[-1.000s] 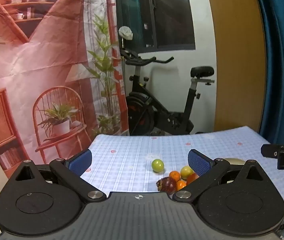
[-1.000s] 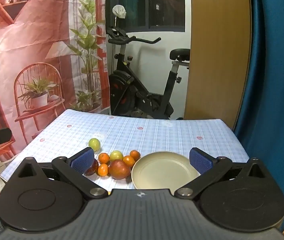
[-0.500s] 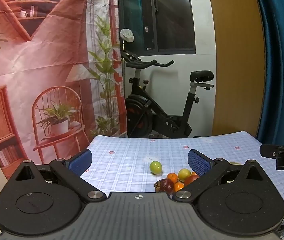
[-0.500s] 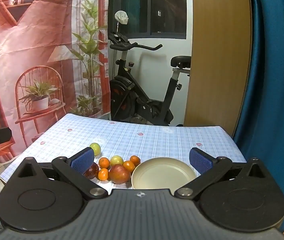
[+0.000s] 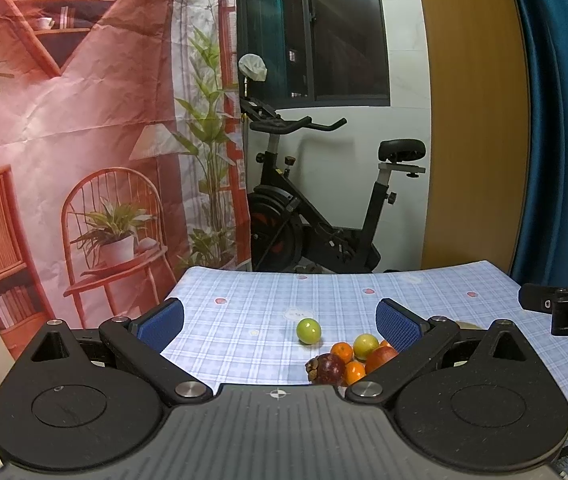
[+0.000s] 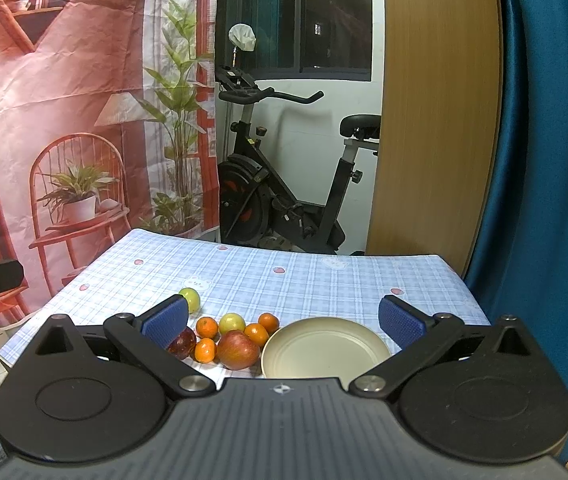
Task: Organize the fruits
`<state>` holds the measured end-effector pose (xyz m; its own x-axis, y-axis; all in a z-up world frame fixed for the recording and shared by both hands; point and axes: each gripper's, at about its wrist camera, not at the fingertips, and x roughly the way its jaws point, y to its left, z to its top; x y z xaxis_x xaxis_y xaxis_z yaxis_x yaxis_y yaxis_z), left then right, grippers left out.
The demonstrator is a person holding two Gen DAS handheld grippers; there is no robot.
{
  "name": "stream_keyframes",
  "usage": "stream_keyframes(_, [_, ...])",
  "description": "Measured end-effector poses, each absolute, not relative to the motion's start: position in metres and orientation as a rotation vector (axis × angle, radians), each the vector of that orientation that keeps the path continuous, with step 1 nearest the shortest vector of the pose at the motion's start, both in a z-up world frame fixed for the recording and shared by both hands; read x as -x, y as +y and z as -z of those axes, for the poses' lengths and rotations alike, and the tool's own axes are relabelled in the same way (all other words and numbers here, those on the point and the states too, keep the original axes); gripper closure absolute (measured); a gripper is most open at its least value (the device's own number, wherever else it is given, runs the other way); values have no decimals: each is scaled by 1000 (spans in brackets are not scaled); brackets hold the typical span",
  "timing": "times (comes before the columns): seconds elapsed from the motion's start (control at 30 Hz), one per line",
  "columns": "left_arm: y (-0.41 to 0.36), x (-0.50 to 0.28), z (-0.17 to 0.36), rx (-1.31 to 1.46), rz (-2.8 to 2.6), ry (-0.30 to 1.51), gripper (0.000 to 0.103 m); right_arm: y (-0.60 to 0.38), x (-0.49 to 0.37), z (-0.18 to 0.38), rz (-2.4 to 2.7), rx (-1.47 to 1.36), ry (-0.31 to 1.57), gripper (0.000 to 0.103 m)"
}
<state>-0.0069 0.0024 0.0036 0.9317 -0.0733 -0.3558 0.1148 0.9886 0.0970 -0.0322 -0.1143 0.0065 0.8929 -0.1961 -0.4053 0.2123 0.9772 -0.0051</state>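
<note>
On the checked tabletop [image 6: 324, 280], a lone green fruit [image 6: 189, 298] sits leftmost, then the clustered fruits [image 6: 230, 340], then the empty cream plate [image 6: 326, 350]. Left claw [image 5: 280, 322] and right claw [image 6: 284, 322] both hover spread, holding nothing.

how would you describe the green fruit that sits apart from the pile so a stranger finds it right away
Start at the cream plate on the checked tablecloth; a pile of fruit lies at its left edge. Just beyond the pile, toward the exercise bike, sits one green fruit alone, touching nothing, while the others huddle together.
</note>
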Motion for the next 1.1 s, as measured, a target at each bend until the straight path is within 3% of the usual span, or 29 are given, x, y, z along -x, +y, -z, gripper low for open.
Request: stream_keyframes(1.1, [3, 6, 1, -106, 101, 371, 0, -114, 33, -7, 214, -40, 411, 0])
